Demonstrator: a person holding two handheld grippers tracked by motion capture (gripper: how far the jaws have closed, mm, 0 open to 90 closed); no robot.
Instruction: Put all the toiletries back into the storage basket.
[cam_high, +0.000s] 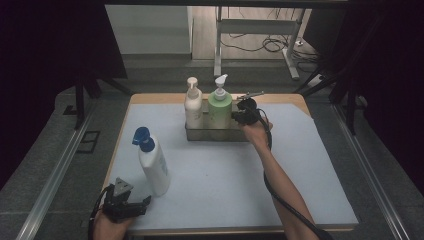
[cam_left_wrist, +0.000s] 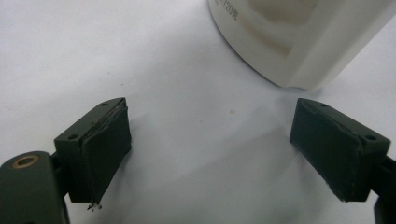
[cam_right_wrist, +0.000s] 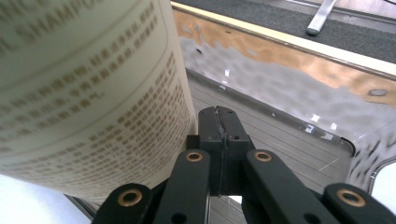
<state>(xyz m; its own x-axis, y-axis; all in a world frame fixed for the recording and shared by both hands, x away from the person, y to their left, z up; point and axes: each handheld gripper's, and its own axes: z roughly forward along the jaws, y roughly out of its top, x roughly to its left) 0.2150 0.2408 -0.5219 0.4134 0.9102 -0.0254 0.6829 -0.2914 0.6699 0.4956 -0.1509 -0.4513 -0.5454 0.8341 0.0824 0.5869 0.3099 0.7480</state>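
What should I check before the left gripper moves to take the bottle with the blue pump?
1. Left gripper jaws open: ok.
2. Nothing between its jaws: ok.
3. Blue-pump bottle upright on the mat: ok.
4. Bottle ahead of the jaws, not yet between them: ok.
5. Right gripper far from that bottle, at the metal tray beside the green bottle: ok.
6. Bottle's cap tight: cannot tell.

"SHAMPOO" partly readable on green bottle (cam_right_wrist: 88, 84); smaller print below illegible.

High overhead view, two close gripper views
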